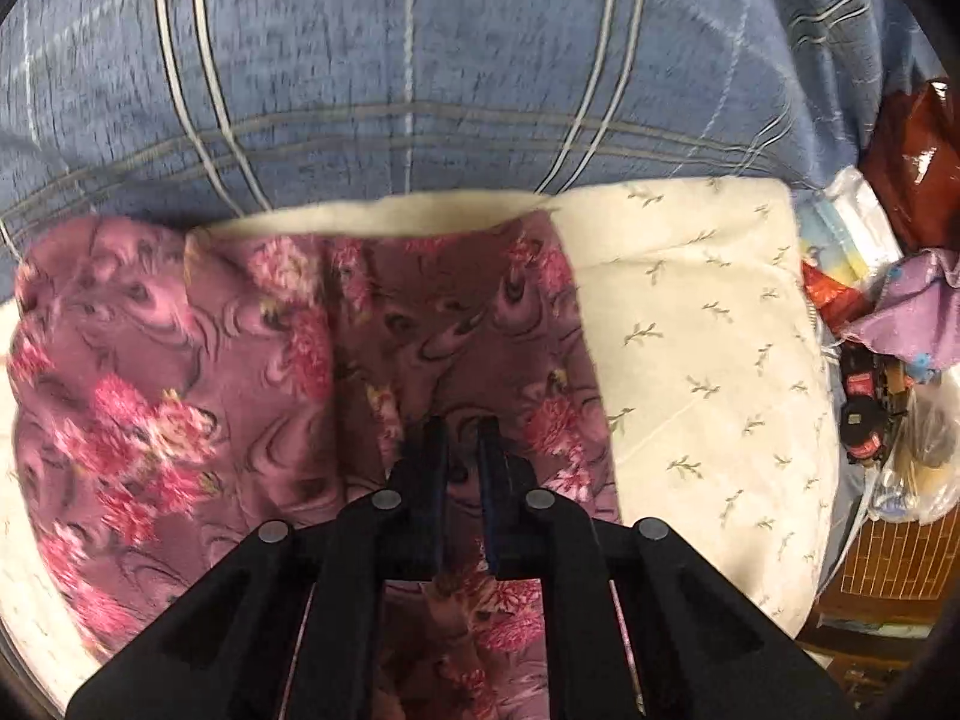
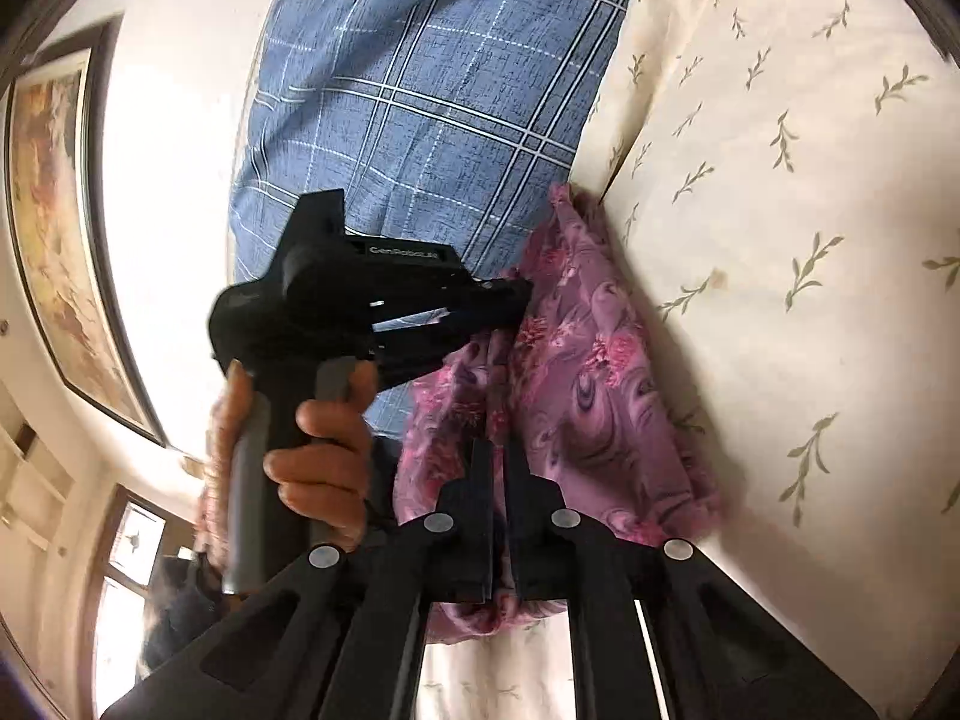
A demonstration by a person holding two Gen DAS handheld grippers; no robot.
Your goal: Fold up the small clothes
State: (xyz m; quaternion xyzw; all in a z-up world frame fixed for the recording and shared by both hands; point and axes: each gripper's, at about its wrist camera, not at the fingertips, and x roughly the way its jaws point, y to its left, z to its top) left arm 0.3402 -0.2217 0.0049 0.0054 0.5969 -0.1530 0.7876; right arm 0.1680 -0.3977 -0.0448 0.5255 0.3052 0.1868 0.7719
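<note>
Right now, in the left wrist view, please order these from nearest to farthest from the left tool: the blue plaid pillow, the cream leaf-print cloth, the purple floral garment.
1. Purple floral garment: pinched in the left tool, directly under it.
2. Cream leaf-print cloth: beneath the garment, showing to the right.
3. Blue plaid pillow: beyond both, across the top of the view.

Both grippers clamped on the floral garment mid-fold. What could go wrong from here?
1. The left gripper pinches a bunched ridge of the purple floral garment, so it may hold only one layer and the fold could come out uneven.
2. The right gripper grips near the cloth's edge and could slip off.
3. The garment lies at the edge of the cream leaf-print quilt; dragging may pull it onto the blue plaid cover.
</note>
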